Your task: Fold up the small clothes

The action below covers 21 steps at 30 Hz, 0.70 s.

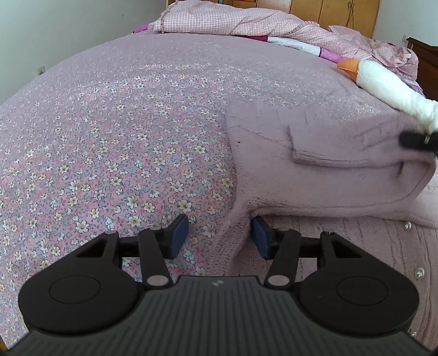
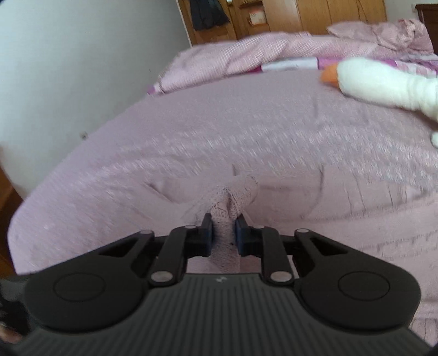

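While the right hand-held gripper pinches the pink sweater on the floral bedsheet, the left hand-held gripper gapes beside its edge — wooden wardrobe beyond.

Soft even daylight, faint shadows; right wrist view motion-blurred, left sharper; fisheye bending at edges.

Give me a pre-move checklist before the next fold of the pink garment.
1. Right gripper clamped on pink garment: ok.
2. Left gripper gripping the fabric: not ok, jaws open, with a strip of fabric between them.
3. Bedspread to the left free for laying down: ok.
4. Plush goose clear of the garment: cannot tell, close to its far edge.
5. Garment lying flat: not ok, lifted and creased.
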Available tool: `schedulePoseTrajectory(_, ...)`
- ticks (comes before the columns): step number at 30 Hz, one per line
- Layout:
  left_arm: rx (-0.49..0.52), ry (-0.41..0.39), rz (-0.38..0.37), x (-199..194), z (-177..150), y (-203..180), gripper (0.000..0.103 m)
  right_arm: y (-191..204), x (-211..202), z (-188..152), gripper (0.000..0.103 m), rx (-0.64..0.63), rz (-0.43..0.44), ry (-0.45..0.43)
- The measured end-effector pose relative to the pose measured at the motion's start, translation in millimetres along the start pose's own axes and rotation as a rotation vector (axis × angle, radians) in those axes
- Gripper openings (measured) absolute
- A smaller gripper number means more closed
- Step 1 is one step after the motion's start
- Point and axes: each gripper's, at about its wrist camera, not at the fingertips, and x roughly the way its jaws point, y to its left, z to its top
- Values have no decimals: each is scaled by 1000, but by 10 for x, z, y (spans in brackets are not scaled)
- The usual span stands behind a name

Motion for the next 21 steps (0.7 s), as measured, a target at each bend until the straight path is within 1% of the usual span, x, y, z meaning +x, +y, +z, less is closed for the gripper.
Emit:
schedulePoseTrajectory(3, 7, 1, 4, 7, 3, -28, 59, -160, 177, -157, 22, 46, -39, 56)
schedulePoseTrajectory(4, 7, 1, 3, 0, -11, -22, 59, -217, 222, -206, 25, 67, -47, 69)
schedulePoseTrajectory(6, 6, 6, -1, -4, -8, -21, 59, -304, 226, -261, 25, 104, -30, 58)
schedulePoseTrajectory(7, 6, 9, -1, -8, -7, -21, 59, -319, 208, -267, 28, 113, -24, 57)
schedulePoseTrajectory(9, 7, 17, -2, -29, -4, -22, 59, -282, 136, -263, 36, 111, -37, 61)
schedulePoseTrajectory(10, 5, 20, -2, -37, 6, -8, 59, -253, 117, -253, 42, 99, -52, 56)
schedulePoseTrajectory(11, -1, 22, -5, -54, 12, -4, 59, -202, 78, -245, 46, 77, -66, 41)
schedulePoseTrajectory(13, -9, 24, -12, -91, 8, 25, 59, -91, -53, -233, 47, 12, -72, 1)
schedulePoseTrajectory(15, -12, 23, -11, -128, 16, 40, 59, 15, -141, -219, 47, -43, -53, -24)
schedulePoseTrajectory(18, -14, 15, -3, -184, 38, 54, 59, 175, -159, -210, 47, -105, -4, -23)
schedulePoseTrajectory(21, -20, 15, -5, -222, 56, 67, 59, 376, -54, -222, 47, -175, 33, -7)
